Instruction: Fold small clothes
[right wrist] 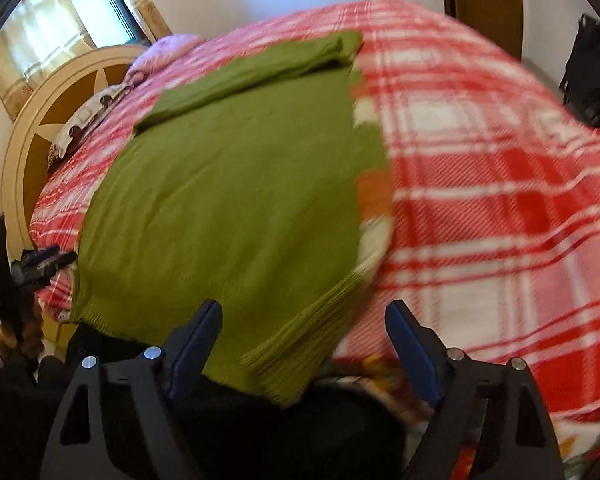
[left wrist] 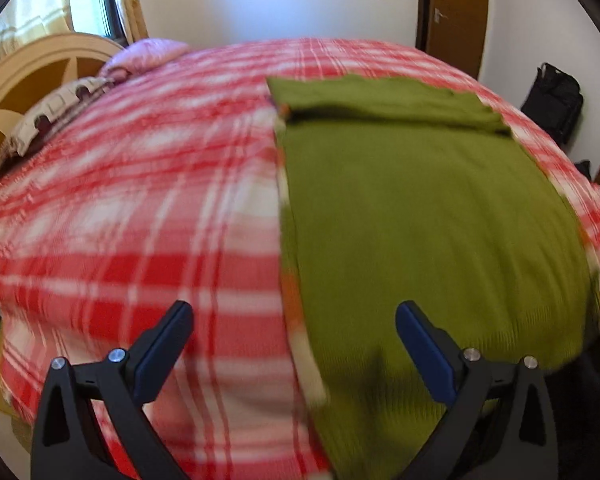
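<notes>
Open ground: we see bare red plaid blanket [left wrist: 120,208] left of the green garment [left wrist: 420,220].
Obstacles: pillows [left wrist: 52,116] and headboard [left wrist: 28,76] at the far-left end.
Right side: bare blanket beyond the garment.

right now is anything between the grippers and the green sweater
Nothing visible. The green sweater lies flat on the plaid blanket with its top bare. The left gripper hangs open over its side edge, and the right gripper hangs open over its near corner, neither touching it.
</notes>
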Demonstrator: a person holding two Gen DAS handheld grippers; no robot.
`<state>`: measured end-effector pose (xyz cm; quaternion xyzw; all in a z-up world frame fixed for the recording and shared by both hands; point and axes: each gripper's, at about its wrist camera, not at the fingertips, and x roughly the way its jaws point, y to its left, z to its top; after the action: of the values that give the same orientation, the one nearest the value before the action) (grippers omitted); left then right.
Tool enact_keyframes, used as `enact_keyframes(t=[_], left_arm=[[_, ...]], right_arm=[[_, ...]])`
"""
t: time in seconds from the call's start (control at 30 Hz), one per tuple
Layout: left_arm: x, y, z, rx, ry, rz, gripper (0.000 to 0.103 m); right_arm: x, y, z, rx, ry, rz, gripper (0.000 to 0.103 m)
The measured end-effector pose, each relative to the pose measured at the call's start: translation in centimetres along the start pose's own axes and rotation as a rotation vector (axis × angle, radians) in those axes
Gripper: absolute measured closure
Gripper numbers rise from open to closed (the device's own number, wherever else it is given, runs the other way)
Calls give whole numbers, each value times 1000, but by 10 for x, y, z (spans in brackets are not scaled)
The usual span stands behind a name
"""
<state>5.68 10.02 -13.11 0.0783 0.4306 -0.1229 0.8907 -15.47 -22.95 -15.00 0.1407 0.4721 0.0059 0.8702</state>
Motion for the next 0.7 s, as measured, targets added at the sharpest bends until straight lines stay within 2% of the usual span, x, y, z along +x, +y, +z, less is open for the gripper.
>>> enact_keyframes(t=[0.17,0.27,0.33,0.4,0.43,0.47,0.5,0.53,0.6,0.63,0.7], left_arm=[[3,-6,-39,-35,85,-59,0],[12,-8,-51,-73,143,-109,2],[20,-10,-52,-80,166,-101,8],[25,-9,-54,-101,193,-123,20],[27,-7,-55,-116,197,-142,22],[27,-5,-56,-138,194,-174,32],[26,-6,-57,-147,192,-196,44],[26,-6,-57,-152,195,-218,50],[25,-11,-60,-150,200,-267,71],[24,-15,-61,-138,199,-272,74],[21,-26,-62,-102,187,-275,88]], right_arm=[[17,29,-10,-71,44,-57,19],[30,37,-20,-89,83,-100,19],[35,38,-23,-100,86,-124,19],[35,34,-24,-84,81,-103,21],[34,33,-24,-78,78,-89,27],[34,31,-24,-74,80,-92,48],[35,25,-24,-63,88,-111,63],[34,19,-23,-44,92,-98,67],[30,7,-21,12,97,-53,84],[29,2,-19,36,101,-29,85],[27,-5,-17,70,108,16,90]])
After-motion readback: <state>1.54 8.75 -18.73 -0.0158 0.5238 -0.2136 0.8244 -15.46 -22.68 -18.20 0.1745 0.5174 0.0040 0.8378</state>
